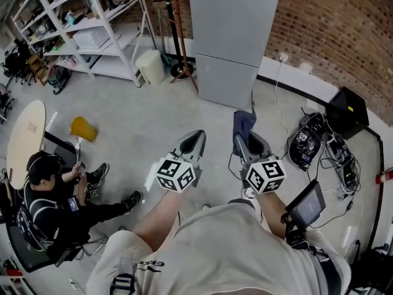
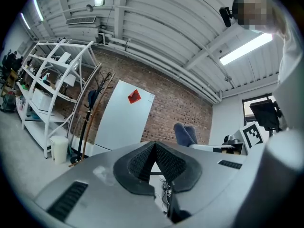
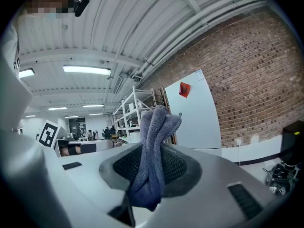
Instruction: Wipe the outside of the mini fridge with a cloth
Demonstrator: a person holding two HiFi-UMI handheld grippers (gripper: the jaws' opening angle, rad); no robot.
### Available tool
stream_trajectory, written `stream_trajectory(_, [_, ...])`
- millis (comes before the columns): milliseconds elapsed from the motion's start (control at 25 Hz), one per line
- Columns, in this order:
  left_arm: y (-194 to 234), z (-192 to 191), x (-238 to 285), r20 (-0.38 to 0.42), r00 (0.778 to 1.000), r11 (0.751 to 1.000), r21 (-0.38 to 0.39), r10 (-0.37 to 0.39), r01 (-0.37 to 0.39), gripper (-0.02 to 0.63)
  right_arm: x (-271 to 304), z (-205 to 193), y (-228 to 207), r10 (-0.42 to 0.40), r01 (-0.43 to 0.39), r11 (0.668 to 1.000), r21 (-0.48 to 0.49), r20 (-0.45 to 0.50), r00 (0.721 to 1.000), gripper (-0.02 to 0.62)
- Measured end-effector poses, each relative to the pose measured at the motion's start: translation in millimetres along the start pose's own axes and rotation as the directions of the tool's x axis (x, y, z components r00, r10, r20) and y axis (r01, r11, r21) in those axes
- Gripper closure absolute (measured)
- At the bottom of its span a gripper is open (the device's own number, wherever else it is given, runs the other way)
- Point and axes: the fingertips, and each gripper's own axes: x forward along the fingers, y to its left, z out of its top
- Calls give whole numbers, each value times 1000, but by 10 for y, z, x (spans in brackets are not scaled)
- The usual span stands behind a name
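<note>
Brick wall (image 1: 331, 29) backs the mini fridge (image 1: 232, 39), upright on the concrete floor (image 1: 135, 121), well ahead of both grippers. Right gripper (image 1: 249, 143) jaws clench the cloth (image 1: 244, 123): soft, light, bunched, judged securely held at its middle. Left gripper (image 1: 194, 137) jaws pressed together, empty.

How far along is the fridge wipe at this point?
Done: the cloth is already clamped in the right tool. In hand: both tools are held short of the fridge, the left tool shut and empty. Left: apparently all the wiping; the cloth is not yet on the fridge.
</note>
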Motion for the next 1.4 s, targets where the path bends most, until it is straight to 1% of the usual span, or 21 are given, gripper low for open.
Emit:
stream_trajectory(120, [148, 92, -126, 14, 1000, 1000, -7, 22, -22, 605, 146, 21, 142, 16, -16, 1000, -9, 0, 1000, 494])
stream_trajectory(320, [451, 345, -208, 62, 996, 998, -9, 60, -60, 605, 498, 160, 339, 62, -62, 997, -54, 12, 998, 494])
stream_trajectory(520, [782, 549, -141, 86, 993, 996, -5, 85, -84, 606, 909, 270, 371, 87, -85, 994, -72, 27, 996, 494])
stream_trajectory(680, [1060, 724, 55, 101, 991, 996, 4, 84, -85, 606, 1306, 398, 287, 94, -90, 993, -72, 50, 994, 494])
stream_trajectory(800, [1242, 906, 302, 123, 989, 997, 14, 76, -78, 606, 1591, 571, 171, 102, -96, 992, -84, 71, 992, 494])
stream_trajectory(1040, [1613, 1393, 998, 163, 984, 996, 28, 75, -80, 606, 2239, 1099, -216, 120, -105, 987, -125, 117, 986, 494])
stream_trajectory(1240, [1802, 1811, 1637, 200, 978, 995, 76, 51, -68, 605, 2765, 1572, -574, 143, -113, 977, -181, 160, 977, 494])
stream_trajectory(1400, [1897, 1992, 2127, 229, 973, 992, 108, 38, -65, 605, 3095, 1798, -874, 169, -127, 967, -219, 184, 968, 494])
